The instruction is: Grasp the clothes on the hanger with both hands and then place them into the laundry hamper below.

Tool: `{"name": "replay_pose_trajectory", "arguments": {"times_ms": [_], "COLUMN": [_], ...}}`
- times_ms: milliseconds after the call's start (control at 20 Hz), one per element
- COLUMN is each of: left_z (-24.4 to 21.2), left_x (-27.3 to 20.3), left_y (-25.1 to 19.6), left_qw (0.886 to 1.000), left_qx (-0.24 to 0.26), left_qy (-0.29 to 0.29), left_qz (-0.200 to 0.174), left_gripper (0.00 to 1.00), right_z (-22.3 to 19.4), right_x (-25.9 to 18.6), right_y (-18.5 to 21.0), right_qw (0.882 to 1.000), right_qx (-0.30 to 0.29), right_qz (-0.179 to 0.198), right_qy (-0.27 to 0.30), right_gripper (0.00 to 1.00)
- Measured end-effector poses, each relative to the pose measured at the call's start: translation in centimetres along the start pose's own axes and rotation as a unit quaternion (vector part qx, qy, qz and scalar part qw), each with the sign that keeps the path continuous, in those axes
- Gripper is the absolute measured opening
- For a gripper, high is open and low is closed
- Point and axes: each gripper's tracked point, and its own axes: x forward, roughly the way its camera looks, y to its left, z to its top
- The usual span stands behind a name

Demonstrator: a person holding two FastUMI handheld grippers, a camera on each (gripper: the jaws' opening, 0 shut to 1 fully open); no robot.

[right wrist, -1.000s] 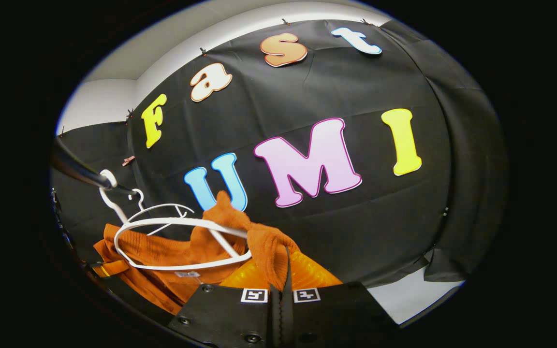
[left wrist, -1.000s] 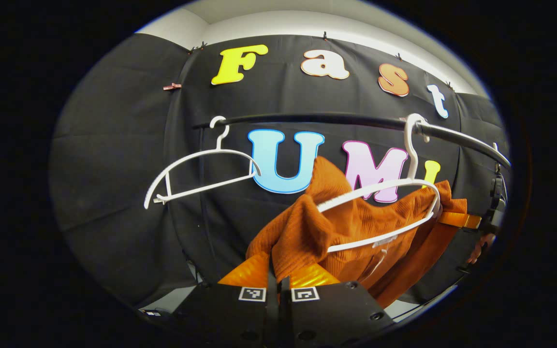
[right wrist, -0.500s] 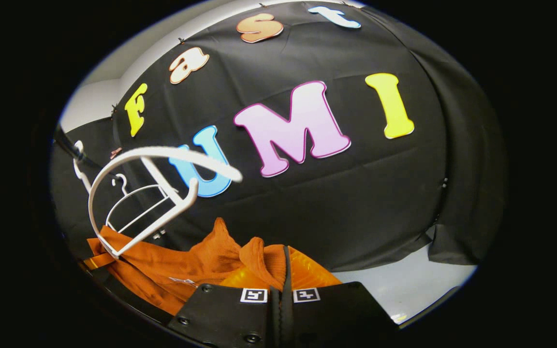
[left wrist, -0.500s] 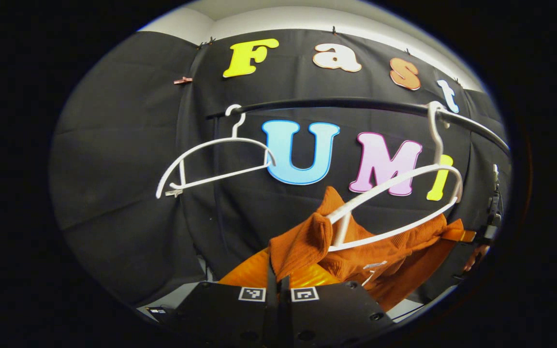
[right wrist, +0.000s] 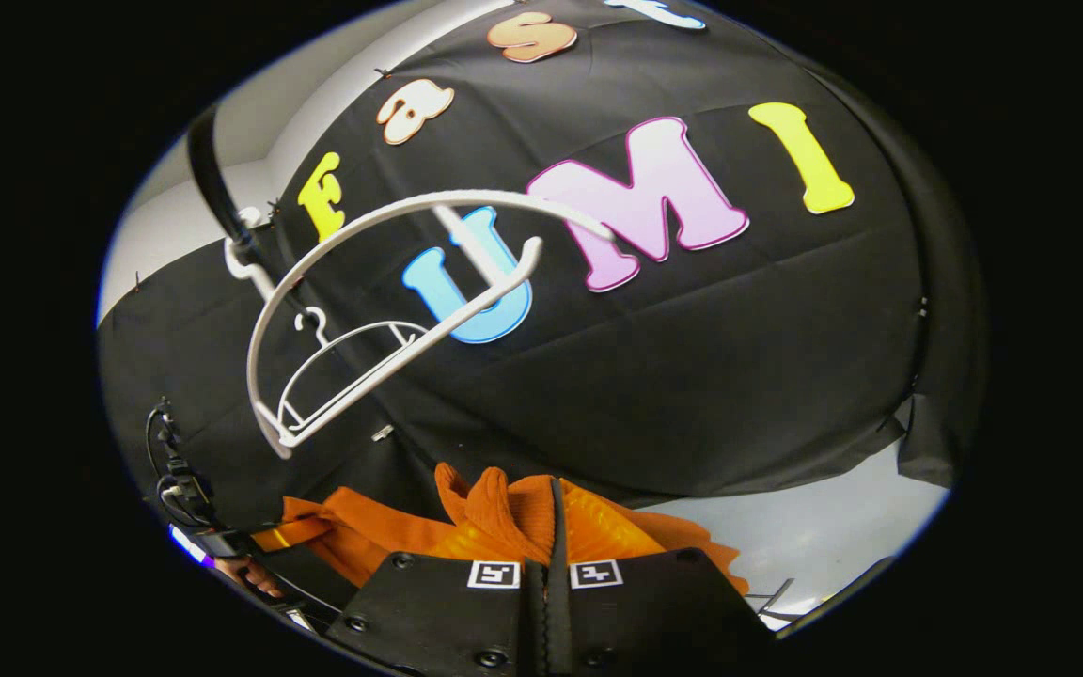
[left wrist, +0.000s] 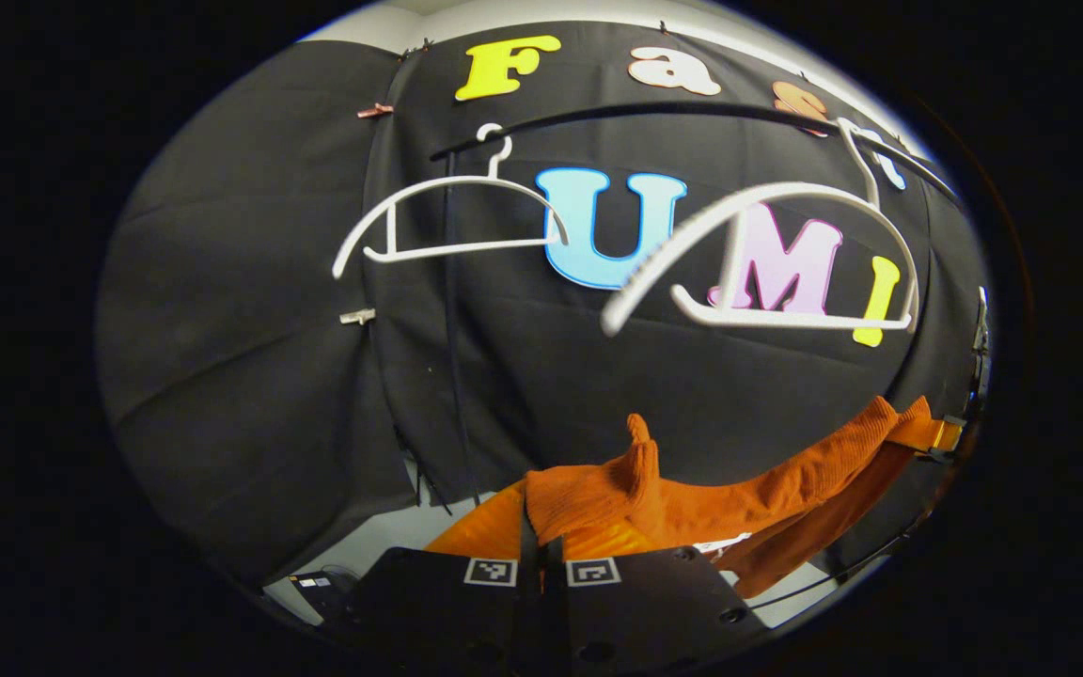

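An orange ribbed garment (left wrist: 692, 494) hangs stretched between my two grippers, below the rail and free of its hanger. My left gripper (left wrist: 541, 541) is shut on one bunched end of it. The other end runs to the far right edge of the left gripper view, where the right gripper (left wrist: 946, 434) holds it. In the right gripper view my right gripper (right wrist: 556, 536) is shut on a fold of the orange garment (right wrist: 504, 508), and the left gripper (right wrist: 264, 538) shows at lower left gripping the other end. The bare white hanger (left wrist: 767, 254) swings on the black rail (left wrist: 692, 111).
A second bare white hanger (left wrist: 452, 216) hangs farther left on the rail. In the right gripper view both hangers (right wrist: 382, 310) overlap under the rail (right wrist: 208, 179). A pale floor (right wrist: 833, 536) lies below the black cloth wall. Cables (right wrist: 170, 470) hang at lower left.
The garment has slipped off the near hanger and come down with both grippers. The hanger, now bare, has swung up and sits well above the cloth. Both grippers stayed shut.
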Motion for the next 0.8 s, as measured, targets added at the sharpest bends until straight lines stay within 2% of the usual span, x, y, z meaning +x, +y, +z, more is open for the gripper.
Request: {"name": "replay_pose_trajectory", "arguments": {"times_ms": [150, 300, 350, 450, 550, 600, 650, 800], "left_z": [-0.3, 1.3, 1.8, 3.1, 3.6, 3.6, 3.3, 2.1], "left_x": [-0.9, -2.1, -2.6, -3.5, -3.9, -3.9, -3.9, -3.1], "left_y": [-4.2, -8.8, -10.0, -11.9, -12.9, -13.1, -13.3, -13.8], "left_qw": [0.999, 0.994, 0.993, 0.989, 0.987, 0.986, 0.986, 0.985], "left_qx": [0.016, 0.018, 0.015, 0.010, 0.005, -0.001, -0.004, -0.002], "left_qy": [-0.002, -0.022, -0.029, -0.045, -0.052, -0.050, -0.048, -0.041], "left_qz": [-0.045, -0.101, -0.115, -0.140, -0.155, -0.157, -0.160, -0.166], "left_gripper": [0.05, 0.05, 0.05, 0.05, 0.05, 0.05, 0.05, 0.05], "right_z": [-1.5, -2.2, -2.2, -1.7, -1.7, -1.9, -2.2, -3.2], "right_x": [-0.9, -1.8, -2.2, -3.0, -3.2, -3.2, -3.3, -3.0], "right_y": [3.3, 7.6, 8.5, 10.2, 11.0, 11.0, 10.9, 10.0], "right_qw": [0.999, 0.996, 0.994, 0.992, 0.990, 0.990, 0.990, 0.991], "right_qx": [0.002, -0.009, -0.012, -0.022, -0.031, -0.032, -0.030, -0.028], "right_qz": [0.039, 0.091, 0.103, 0.122, 0.135, 0.136, 0.135, 0.126], "right_qy": [0.012, 0.016, 0.016, 0.009, 0.008, 0.011, 0.014, 0.024], "right_gripper": [0.05, 0.05, 0.07, 0.05, 0.05, 0.07, 0.05, 0.05]}}
